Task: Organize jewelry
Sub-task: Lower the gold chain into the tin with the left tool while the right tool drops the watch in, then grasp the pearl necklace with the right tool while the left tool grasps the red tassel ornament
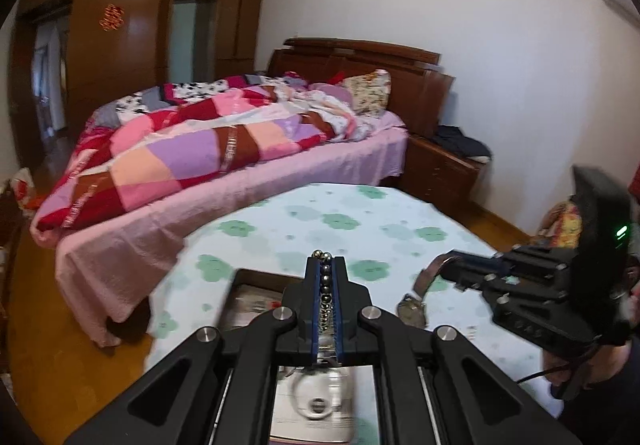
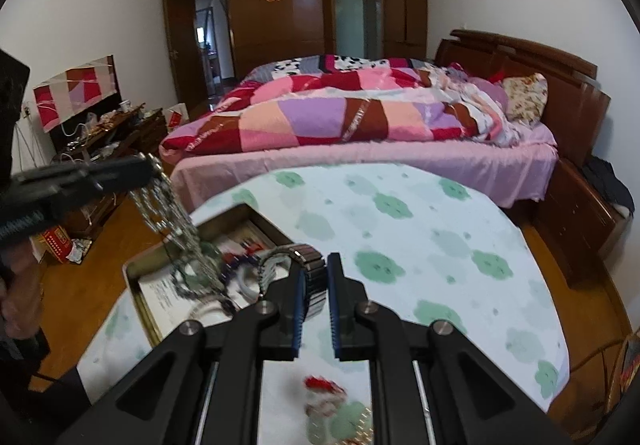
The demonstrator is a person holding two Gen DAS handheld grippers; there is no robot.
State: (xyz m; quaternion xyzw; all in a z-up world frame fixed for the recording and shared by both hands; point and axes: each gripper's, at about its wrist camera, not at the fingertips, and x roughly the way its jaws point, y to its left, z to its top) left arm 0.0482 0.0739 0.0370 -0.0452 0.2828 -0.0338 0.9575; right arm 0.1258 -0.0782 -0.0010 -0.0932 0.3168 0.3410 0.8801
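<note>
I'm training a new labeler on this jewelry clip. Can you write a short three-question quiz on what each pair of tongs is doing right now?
1. True or false: the left tongs are shut on a string of metal beads.
2. What do the right tongs hold? A) a ring B) a watch C) a red pouch
3. Fill in: seen from the right wrist, the bead necklace hangs down over the open ____ on the flowered tablecloth.

Key:
1. True; the beads sit pinched between the pads.
2. B; the watch hangs by its dark link band.
3. Box; it is a shallow tin with other jewelry inside.
</note>
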